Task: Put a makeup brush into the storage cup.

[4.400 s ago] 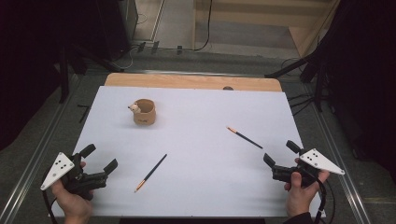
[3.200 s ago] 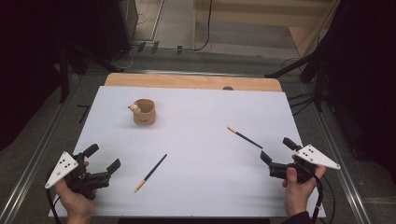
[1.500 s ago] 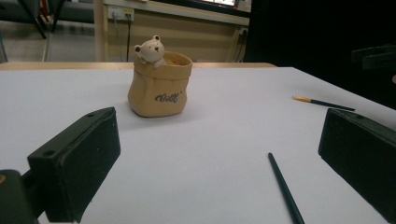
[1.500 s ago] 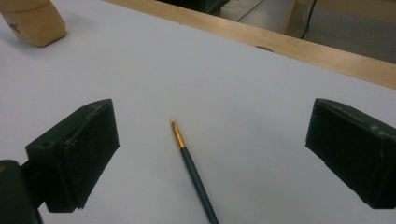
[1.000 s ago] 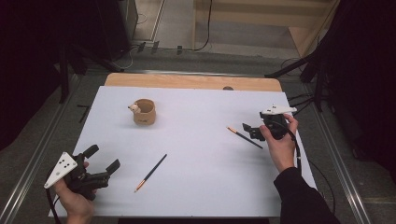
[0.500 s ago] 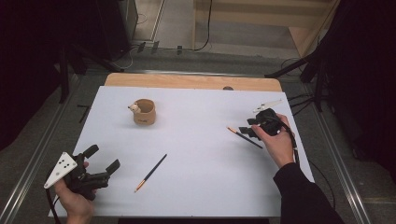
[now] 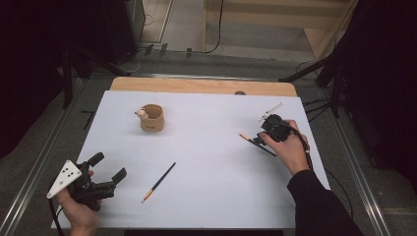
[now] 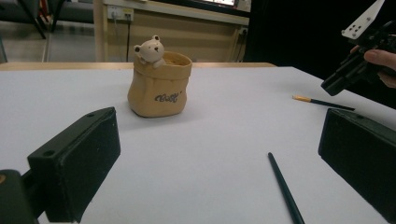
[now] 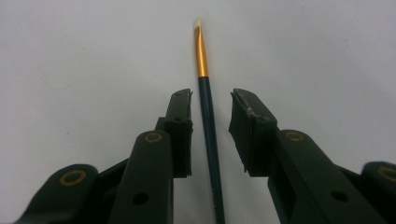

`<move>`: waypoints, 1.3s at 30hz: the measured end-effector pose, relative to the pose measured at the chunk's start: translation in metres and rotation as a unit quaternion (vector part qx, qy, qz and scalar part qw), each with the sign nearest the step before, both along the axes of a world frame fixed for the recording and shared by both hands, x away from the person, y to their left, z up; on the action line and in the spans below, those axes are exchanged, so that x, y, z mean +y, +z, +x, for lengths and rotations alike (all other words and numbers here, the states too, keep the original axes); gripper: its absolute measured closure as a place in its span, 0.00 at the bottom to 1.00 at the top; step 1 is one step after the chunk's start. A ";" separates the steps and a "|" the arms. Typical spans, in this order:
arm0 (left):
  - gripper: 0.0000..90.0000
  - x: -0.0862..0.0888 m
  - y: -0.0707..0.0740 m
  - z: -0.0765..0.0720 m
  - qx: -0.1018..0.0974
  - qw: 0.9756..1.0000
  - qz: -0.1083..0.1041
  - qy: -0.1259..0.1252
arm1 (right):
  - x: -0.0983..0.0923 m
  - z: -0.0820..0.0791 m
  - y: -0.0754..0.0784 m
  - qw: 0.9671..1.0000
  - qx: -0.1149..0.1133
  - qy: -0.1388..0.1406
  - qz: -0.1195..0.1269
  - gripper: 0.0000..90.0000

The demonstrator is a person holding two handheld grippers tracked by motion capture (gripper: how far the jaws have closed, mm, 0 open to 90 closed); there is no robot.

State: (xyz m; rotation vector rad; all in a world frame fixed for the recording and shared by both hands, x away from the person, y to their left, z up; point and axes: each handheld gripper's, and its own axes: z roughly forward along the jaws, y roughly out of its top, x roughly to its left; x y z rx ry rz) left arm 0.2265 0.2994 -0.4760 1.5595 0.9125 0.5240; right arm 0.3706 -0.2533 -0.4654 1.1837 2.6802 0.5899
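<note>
Right hand-held gripper (image 9: 210, 135) low over right side of white tabletop (image 7: 211, 147), jaws narrow, just been closing, brush (image 9: 208, 121) lying between pads, gaps on both sides, not yet pinched. Left hand-held gripper (image 7: 109, 167) at near left corner, jaws wide, nothing between. Second brush (image 7: 159, 182) lies near tabletop middle. Bear cup (image 7: 150, 117) upright, far left.

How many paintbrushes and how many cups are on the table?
Paintbrushes: 2, one near the middle and one between the right hand-held gripper's jaws
Bear cups: 1
Total: 3
</note>
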 end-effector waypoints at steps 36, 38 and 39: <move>0.00 -0.015 0.007 0.006 0.011 1.000 -0.009 -0.012 | 0.004 -0.009 -0.010 1.000 -0.006 -0.019 -0.021 0.94; 0.00 -0.017 0.008 0.007 0.010 1.000 -0.008 -0.013 | 0.002 -0.011 -0.009 1.000 -0.011 -0.020 -0.012 0.94; 0.00 -0.018 0.009 0.007 0.009 1.000 -0.006 -0.014 | 0.001 -0.012 -0.008 1.000 -0.017 -0.022 -0.005 0.94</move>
